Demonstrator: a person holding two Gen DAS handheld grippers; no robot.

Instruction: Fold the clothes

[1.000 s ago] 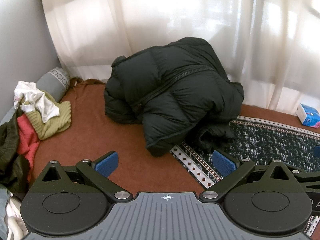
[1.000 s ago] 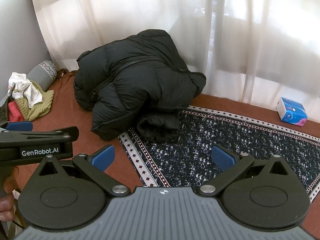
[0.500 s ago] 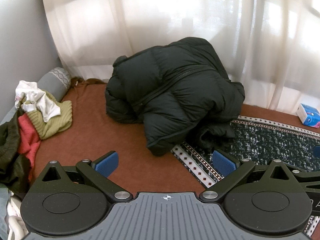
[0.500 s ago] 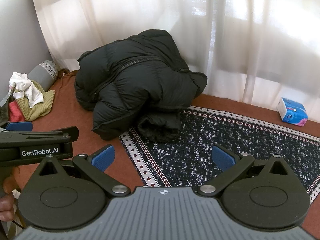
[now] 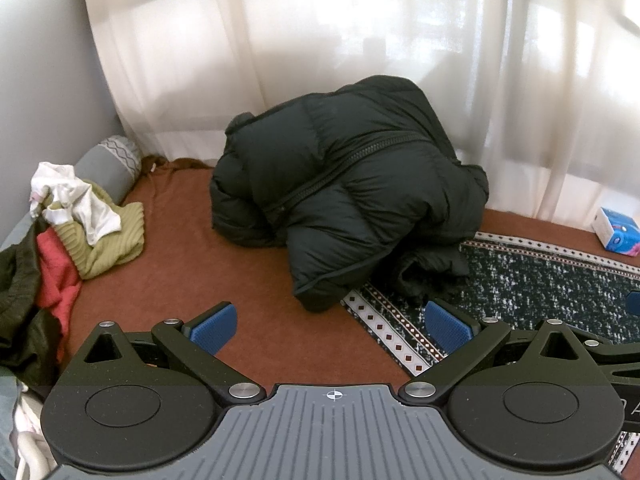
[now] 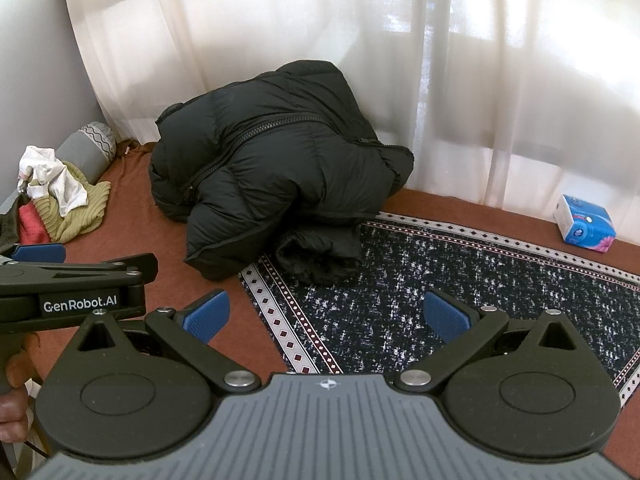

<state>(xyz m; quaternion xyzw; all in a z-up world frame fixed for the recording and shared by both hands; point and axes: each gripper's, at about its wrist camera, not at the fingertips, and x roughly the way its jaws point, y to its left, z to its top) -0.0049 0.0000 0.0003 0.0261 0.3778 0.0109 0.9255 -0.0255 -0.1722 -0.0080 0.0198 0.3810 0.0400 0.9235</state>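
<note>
A black puffer jacket (image 5: pixel 344 196) lies bunched in a heap on the brown blanket (image 5: pixel 192 272) against the curtain, its lower edge on the patterned rug (image 5: pixel 540 292). It also shows in the right wrist view (image 6: pixel 276 172). My left gripper (image 5: pixel 330 326) is open and empty, held back from the jacket above the blanket. My right gripper (image 6: pixel 326 316) is open and empty above the rug (image 6: pixel 460 280), to the right of the left gripper (image 6: pixel 76 280).
A pile of clothes (image 5: pixel 76 224) in white, olive, red and dark colours lies at the left by a grey bolster (image 5: pixel 108 164). A blue tissue pack (image 6: pixel 586 224) sits at the right by the white curtain (image 6: pixel 400 60). A wall closes the left side.
Both grippers have drifted very slightly; the view of the jacket has shifted a touch. Both stay open and empty. The jacket has not moved.
</note>
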